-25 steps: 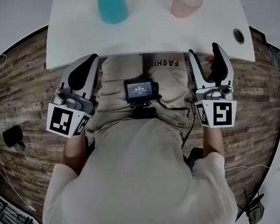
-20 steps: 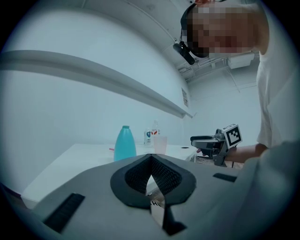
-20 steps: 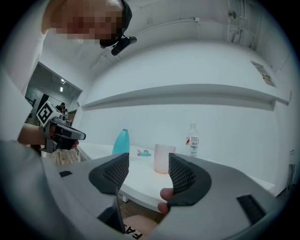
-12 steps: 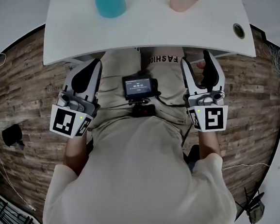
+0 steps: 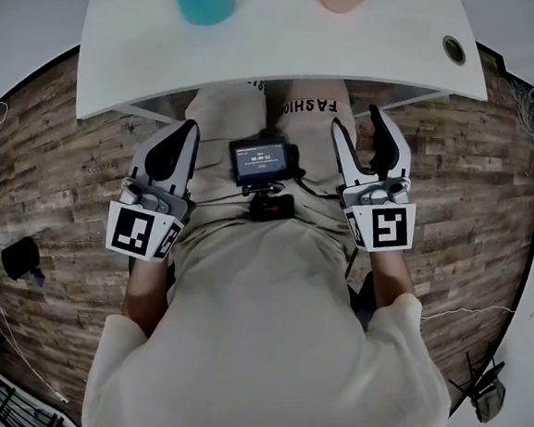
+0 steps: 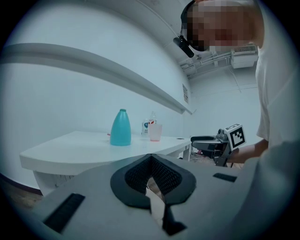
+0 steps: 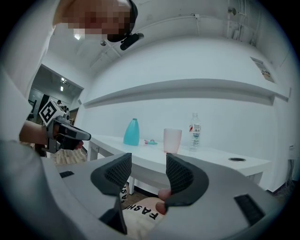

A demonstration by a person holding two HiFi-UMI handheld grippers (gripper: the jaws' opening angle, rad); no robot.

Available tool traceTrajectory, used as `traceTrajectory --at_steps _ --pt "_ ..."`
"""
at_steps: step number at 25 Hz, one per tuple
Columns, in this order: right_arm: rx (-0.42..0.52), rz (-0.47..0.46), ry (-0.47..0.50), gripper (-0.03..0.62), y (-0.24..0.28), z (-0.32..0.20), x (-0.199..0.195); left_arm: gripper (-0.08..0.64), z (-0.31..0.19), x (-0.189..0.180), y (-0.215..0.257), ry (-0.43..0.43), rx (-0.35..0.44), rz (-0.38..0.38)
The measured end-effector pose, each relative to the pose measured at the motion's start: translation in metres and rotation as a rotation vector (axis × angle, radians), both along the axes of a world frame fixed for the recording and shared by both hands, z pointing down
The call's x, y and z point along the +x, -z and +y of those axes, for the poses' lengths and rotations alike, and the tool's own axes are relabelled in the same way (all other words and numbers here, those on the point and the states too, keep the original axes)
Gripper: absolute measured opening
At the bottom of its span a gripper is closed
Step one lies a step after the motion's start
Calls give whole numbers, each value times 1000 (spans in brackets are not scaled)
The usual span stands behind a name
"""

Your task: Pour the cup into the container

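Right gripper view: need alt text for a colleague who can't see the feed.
The right gripper's jaws stand apart with nothing held between them, having just been closing, in front of a white table. On it stand a teal bottle, a pink cup and a clear water bottle; the left gripper shows at far left.
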State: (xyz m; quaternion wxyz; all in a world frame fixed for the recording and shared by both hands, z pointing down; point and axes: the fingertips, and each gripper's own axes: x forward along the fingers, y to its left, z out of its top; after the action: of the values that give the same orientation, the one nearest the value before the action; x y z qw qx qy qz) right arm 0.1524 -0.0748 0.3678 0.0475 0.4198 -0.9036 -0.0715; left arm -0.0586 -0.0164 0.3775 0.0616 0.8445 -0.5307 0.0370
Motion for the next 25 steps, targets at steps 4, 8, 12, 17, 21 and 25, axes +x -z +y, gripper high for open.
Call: traceTrajectory --at_steps 4,8,12,17,21,25 --pt "-5 13 18 232 -15 10 -6 9 6 1 -17 13 -19 -3" --pt "9 8 10 232 -25 20 -14 9 12 4 -36 19 -40 -3" --pt "5 -17 -19 230 -36 32 -18 9 20 11 -55 16 -71 2" --pt "-27 -11 -33 230 -58 47 -20 9 32 26 -81 -10 -115 -6" --pt "-40 -5 -47 230 -74 57 -20 9 40 30 -98 -9 -142 -3" --pt "-71 2 -70 230 -91 61 -15 9 42 31 -114 2 -159 -2"
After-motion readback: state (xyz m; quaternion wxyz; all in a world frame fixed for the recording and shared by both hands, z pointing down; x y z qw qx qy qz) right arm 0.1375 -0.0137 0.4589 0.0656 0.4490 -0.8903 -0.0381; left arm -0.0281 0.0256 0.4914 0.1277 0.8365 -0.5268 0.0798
